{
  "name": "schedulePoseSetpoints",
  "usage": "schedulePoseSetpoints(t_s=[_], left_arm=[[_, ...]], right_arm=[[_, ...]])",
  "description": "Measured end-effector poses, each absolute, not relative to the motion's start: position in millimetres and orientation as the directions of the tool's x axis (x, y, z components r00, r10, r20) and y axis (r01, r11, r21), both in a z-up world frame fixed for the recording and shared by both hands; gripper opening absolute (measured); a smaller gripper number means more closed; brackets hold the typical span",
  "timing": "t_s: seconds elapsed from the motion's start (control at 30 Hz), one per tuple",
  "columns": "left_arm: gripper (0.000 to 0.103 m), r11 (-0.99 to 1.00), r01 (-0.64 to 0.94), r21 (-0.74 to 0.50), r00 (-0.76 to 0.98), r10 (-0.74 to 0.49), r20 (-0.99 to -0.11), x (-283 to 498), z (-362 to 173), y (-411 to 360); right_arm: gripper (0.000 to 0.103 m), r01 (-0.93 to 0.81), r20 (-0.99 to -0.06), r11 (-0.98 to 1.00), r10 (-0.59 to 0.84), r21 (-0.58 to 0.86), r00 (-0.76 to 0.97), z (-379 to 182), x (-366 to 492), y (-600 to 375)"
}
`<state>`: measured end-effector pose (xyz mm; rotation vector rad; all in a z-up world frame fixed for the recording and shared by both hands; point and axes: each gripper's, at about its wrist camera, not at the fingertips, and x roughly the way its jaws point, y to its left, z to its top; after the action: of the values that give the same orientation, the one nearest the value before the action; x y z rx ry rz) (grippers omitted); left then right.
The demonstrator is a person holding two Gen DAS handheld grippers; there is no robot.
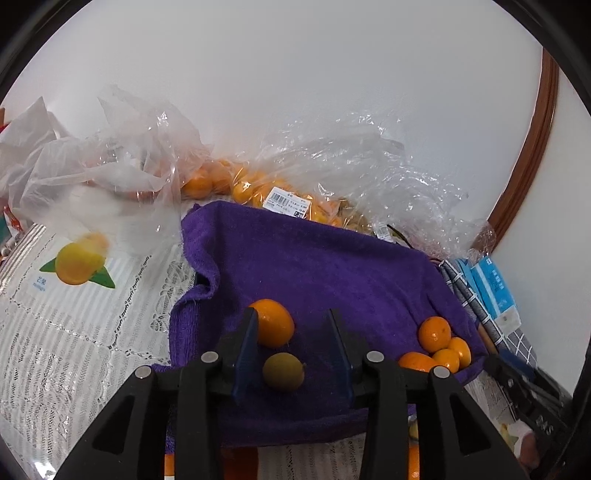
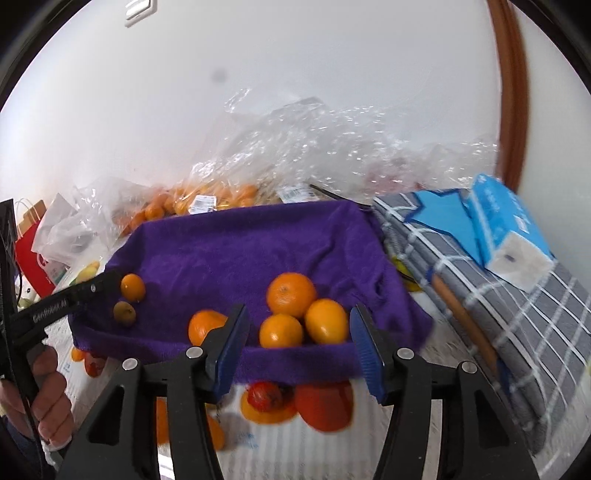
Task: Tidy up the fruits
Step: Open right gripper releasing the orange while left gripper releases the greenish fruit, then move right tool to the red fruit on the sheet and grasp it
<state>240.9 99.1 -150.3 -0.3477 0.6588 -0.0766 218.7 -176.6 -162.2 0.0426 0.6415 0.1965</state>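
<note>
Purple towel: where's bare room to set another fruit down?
The purple towel is bare across its middle and back, between the orange-and-greenish pair near the left gripper and the orange cluster at the front right. That corner is crowded.

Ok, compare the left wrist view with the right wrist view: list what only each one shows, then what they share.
Only the left wrist view: the mango card on the lace cloth, and a white bag.

Only the right wrist view: the red bag, a wall switch, the person's hand, and fruit pictures below the towel.

Both: the purple towel, a greenish fruit, four clustered oranges, bagged oranges, the tissue pack, both grippers open.
</note>
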Motion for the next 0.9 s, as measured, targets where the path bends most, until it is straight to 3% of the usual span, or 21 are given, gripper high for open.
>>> schedulePoseSetpoints(t_s=[0.17, 0.43, 0.9], left_arm=[[0.043, 0.932, -0.045, -0.359, 0.804, -0.180, -0.567, 238.6, -148.1, 104.5], [0.044, 0.939, -0.054, -0.341, 0.807, -0.160, -0.568, 237.7, -148.6, 104.4], [0.045, 0.915, -0.064, -0.398, 0.781, -0.202, -0.591, 246.8, -156.9, 112.0]], right_arm=[[0.049, -0.184, -0.632, 0.974, 0.226, 0.133, 0.741, -171.3, 193.9, -181.9], [0.033, -0.231, -0.685, 0.963, 0.264, 0.142, 0.679, -195.3, 194.5, -164.0], [0.033, -0.233, -0.741, 0.966, 0.239, 0.113, 0.628, -211.2, 222.5, -151.9]])
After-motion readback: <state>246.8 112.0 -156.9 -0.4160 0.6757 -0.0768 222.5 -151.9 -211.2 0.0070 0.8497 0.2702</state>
